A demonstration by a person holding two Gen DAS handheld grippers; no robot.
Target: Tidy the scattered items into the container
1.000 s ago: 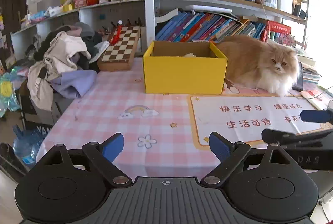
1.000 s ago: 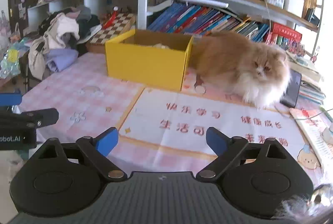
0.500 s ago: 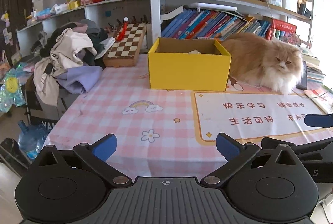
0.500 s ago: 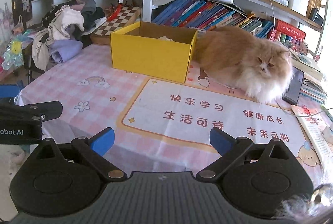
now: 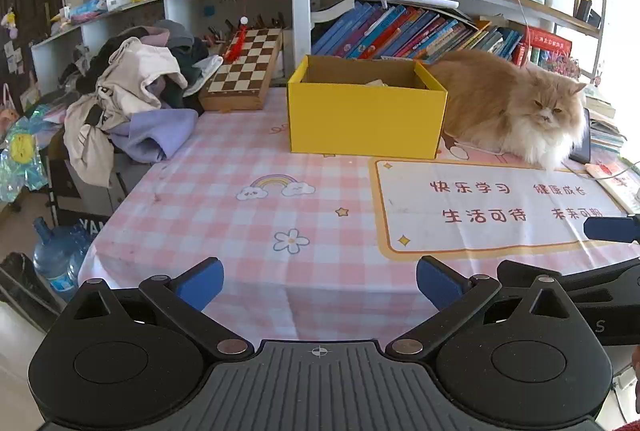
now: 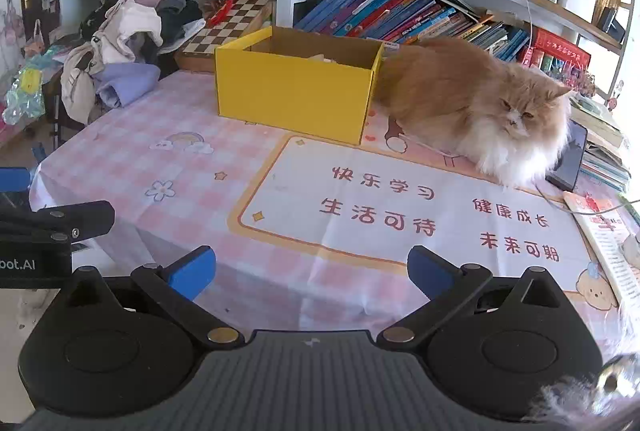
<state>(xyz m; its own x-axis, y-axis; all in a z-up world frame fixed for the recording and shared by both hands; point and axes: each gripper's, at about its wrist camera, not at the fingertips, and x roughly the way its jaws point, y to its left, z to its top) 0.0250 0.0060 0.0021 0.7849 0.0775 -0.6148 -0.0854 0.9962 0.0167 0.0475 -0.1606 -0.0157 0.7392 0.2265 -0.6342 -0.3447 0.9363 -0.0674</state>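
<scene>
A yellow cardboard box (image 5: 366, 119) stands open at the far middle of the pink checked tablecloth (image 5: 248, 215); it also shows in the right wrist view (image 6: 296, 95). A pale item lies inside it, mostly hidden. My left gripper (image 5: 319, 281) is open and empty, held back over the table's near edge. My right gripper (image 6: 311, 271) is open and empty, also near the front edge. Part of the right gripper (image 5: 608, 231) shows at the right of the left wrist view, and the left gripper (image 6: 56, 219) at the left of the right wrist view.
An orange and white cat (image 5: 512, 107) lies right of the box, touching it. A pile of clothes (image 5: 132, 99) and a chessboard (image 5: 244, 67) sit at the far left. Bookshelves (image 5: 400, 27) stand behind. A printed mat (image 6: 400, 207) covers the table's right part. A water bottle (image 5: 56, 255) stands on the floor.
Both grippers have pulled back and up from the table, so the box and cat look farther away. Both stay open and empty.
</scene>
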